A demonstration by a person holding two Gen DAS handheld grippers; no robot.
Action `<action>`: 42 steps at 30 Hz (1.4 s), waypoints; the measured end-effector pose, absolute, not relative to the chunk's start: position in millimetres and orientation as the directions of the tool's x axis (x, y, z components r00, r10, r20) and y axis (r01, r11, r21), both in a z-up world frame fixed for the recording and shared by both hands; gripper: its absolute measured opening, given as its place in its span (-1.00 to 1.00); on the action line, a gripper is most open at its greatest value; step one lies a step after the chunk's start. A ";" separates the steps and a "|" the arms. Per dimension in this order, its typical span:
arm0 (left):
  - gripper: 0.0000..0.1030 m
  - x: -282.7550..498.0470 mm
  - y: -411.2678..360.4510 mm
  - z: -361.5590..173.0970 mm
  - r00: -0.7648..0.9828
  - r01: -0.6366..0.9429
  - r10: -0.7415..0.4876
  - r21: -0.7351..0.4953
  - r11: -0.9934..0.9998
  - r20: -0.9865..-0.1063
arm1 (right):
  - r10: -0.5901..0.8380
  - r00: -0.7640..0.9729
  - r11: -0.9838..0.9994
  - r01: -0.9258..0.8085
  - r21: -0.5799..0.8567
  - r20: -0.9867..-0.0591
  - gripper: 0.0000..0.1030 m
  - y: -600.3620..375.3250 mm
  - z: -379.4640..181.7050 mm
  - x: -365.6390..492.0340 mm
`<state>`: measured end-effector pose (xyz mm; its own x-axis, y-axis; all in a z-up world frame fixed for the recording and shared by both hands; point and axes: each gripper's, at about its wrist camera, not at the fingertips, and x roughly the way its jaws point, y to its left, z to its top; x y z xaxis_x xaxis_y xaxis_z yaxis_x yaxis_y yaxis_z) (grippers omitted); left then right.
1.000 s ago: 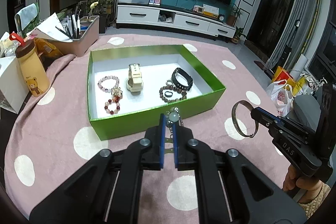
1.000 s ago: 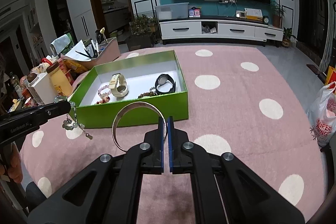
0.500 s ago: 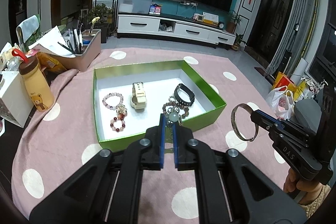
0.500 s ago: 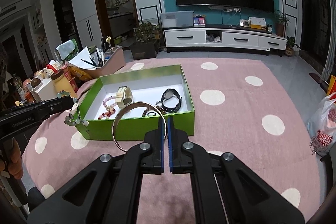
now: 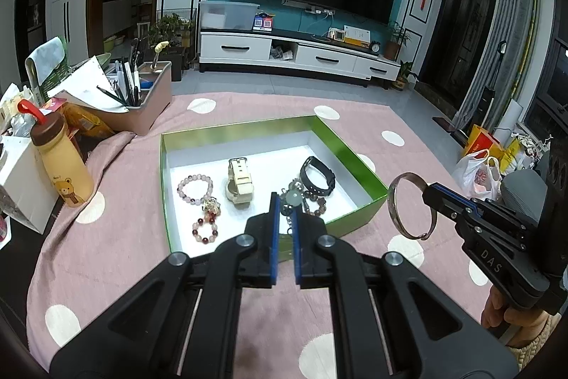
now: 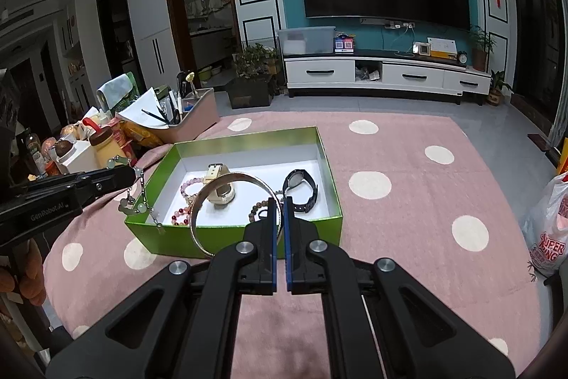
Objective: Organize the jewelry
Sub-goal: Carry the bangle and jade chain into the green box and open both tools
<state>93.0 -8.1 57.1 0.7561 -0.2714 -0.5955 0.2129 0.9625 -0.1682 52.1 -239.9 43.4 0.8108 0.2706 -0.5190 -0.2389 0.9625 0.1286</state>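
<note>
On the pink dotted cloth [image 5: 117, 247], the green box [image 5: 358, 162] sits at twelve o'clock; your left gripper [image 5: 284, 201] pinches a jade bead chain [image 5: 291, 199], your right gripper [image 6: 279, 205] clamps a silver bangle [image 6: 198, 205].

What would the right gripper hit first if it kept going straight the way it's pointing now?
Probably the green box: the right gripper, shut on the silver bangle, aims down over its near wall, toward the black watch. Depth is unclear.
</note>
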 end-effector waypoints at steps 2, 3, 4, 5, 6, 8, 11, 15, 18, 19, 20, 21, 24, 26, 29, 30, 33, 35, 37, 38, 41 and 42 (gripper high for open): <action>-0.89 96.2 -8.0 56.9 0.755 0.213 -0.271 -0.168 0.963 -0.597 | 0.273 0.811 0.962 -0.241 0.130 -0.517 -0.94 -237.9 44.1 55.6; -0.89 97.1 -8.1 56.8 0.755 0.212 -0.271 -0.168 0.963 -0.597 | 0.275 0.811 0.961 -0.242 0.131 -0.516 -0.94 -237.0 44.6 57.2; -0.89 98.3 -8.0 56.6 0.755 0.212 -0.271 -0.168 0.963 -0.597 | 0.276 0.811 0.961 -0.243 0.131 -0.515 -0.94 -236.3 45.0 58.6; -0.89 99.5 -7.9 55.8 0.755 0.212 -0.271 -0.169 0.962 -0.597 | 0.276 0.811 0.961 -0.244 0.131 -0.515 -0.94 -236.1 45.1 60.1; -0.89 100.4 -7.9 55.7 0.755 0.212 -0.270 -0.167 0.963 -0.598 | 0.278 0.811 0.961 -0.245 0.133 -0.515 -0.94 -235.4 45.4 62.0; -0.89 103.6 -7.9 54.8 0.754 0.211 -0.269 -0.167 0.963 -0.599 | 0.281 0.810 0.960 -0.247 0.134 -0.514 -0.94 -234.3 46.0 65.0; -0.89 107.9 -7.8 54.4 0.754 0.212 -0.269 -0.166 0.963 -0.599 | 0.283 0.811 0.959 -0.250 0.134 -0.511 -0.94 -232.6 47.4 68.6; -0.89 114.5 -7.9 54.7 0.757 0.213 -0.269 -0.164 0.963 -0.596 | 0.284 0.811 0.959 -0.252 0.132 -0.511 -0.94 -229.6 48.0 74.8; -0.89 118.6 -8.8 54.8 0.757 0.215 -0.269 -0.162 0.963 -0.595 | 0.283 0.811 0.959 -0.252 0.131 -0.512 -0.94 -229.5 48.2 75.7; -0.89 119.7 -8.6 54.3 0.757 0.215 -0.269 -0.163 0.963 -0.596 | 0.283 0.810 0.959 -0.253 0.130 -0.514 -0.94 -228.2 48.1 77.7; -0.89 120.5 -8.6 54.1 0.756 0.214 -0.270 -0.164 0.963 -0.597 | 0.281 0.810 0.959 -0.252 0.128 -0.514 -0.94 -228.1 47.9 77.4; -0.89 120.4 -8.9 54.1 0.755 0.215 -0.271 -0.164 0.963 -0.598 | 0.280 0.809 0.959 -0.251 0.127 -0.516 -0.94 -227.0 47.5 79.4; -0.89 128.2 -8.5 51.4 0.745 0.215 -0.273 -0.168 0.962 -0.609 | 0.276 0.807 0.961 -0.249 0.124 -0.523 -0.94 -226.1 47.1 87.1; -0.89 132.1 -7.5 48.8 0.740 0.213 -0.274 -0.172 0.962 -0.614 | 0.275 0.804 0.961 -0.245 0.127 -0.528 -0.94 -226.3 46.1 92.7; -0.89 142.1 -6.4 44.5 0.731 0.207 -0.274 -0.179 0.962 -0.625 | 0.267 0.800 0.963 -0.239 0.124 -0.537 -0.94 -227.3 44.3 100.5; -0.89 143.9 -5.8 42.2 0.728 0.206 -0.276 -0.183 0.961 -0.628 | 0.265 0.799 0.964 -0.237 0.123 -0.540 -0.94 -227.4 43.9 103.6; -0.89 152.2 -4.3 36.5 0.720 0.199 -0.272 -0.185 0.962 -0.639 | 0.259 0.796 0.965 -0.232 0.119 -0.547 -0.94 -227.4 41.7 111.3; -0.89 159.2 -2.7 32.2 0.712 0.193 -0.269 -0.187 0.963 -0.649 | 0.258 0.793 0.965 -0.232 0.118 -0.552 -0.94 -227.2 40.8 115.4; -0.89 164.6 -1.7 28.6 0.706 0.188 -0.265 -0.187 0.964 -0.657 | 0.256 0.791 0.966 -0.234 0.112 -0.556 -0.94 -226.2 40.3 120.1; -0.89 167.1 -1.5 26.7 0.704 0.186 -0.261 -0.183 0.965 -0.661 | 0.255 0.790 0.966 -0.235 0.108 -0.558 -0.94 -225.5 39.8 122.1; -0.89 171.7 -3.1 22.1 0.699 0.186 -0.255 -0.174 0.967 -0.668 | 0.252 0.786 0.966 -0.238 0.100 -0.564 -0.94 -221.3 38.0 128.9; -0.89 173.7 -3.9 20.1 0.696 0.187 -0.254 -0.172 0.967 -0.672 | 0.253 0.785 0.966 -0.240 0.099 -0.566 -0.94 -220.6 37.3 131.2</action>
